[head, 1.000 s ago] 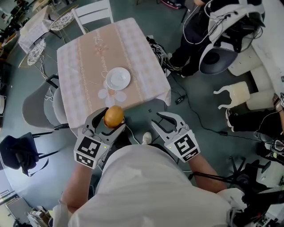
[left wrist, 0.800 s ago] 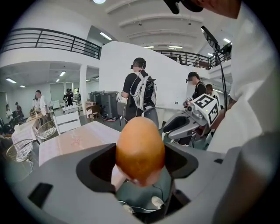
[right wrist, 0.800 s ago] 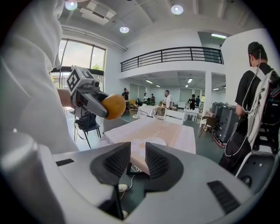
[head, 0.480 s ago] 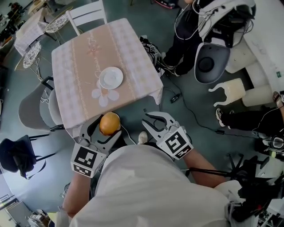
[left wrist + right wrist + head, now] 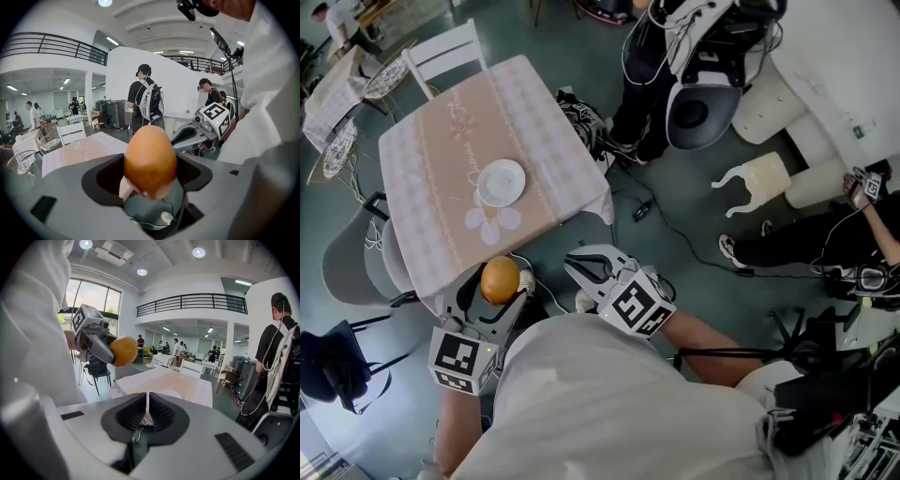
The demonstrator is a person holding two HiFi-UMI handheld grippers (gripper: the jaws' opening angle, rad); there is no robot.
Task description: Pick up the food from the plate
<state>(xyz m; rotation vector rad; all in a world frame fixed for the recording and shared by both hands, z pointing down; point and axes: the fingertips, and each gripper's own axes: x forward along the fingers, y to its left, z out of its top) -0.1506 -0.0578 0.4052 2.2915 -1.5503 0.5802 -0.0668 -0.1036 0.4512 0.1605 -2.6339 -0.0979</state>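
An orange round piece of food (image 5: 500, 279) is clamped between the jaws of my left gripper (image 5: 499, 283), off the near edge of the table (image 5: 431, 141). In the left gripper view the food (image 5: 150, 161) fills the gap between the grey jaws. The white plate (image 5: 502, 182) stands bare on the pink cloth. My right gripper (image 5: 581, 265) hovers beside the left one, over the floor. Its jaws are closing and stand almost together (image 5: 148, 404) with nothing between them. From the right gripper view the food (image 5: 123, 350) shows at upper left.
A white chair (image 5: 441, 52) stands at the table's far side, a grey chair (image 5: 352, 262) at its left. Cables (image 5: 675, 220) lie on the floor to the right. A person in black (image 5: 661, 56) stands by the table's far corner, and another sits at far right.
My right gripper's jaws have gone from wide open to almost together. Both grippers and the food have drawn back from the table, which now lies farther up and left in view.
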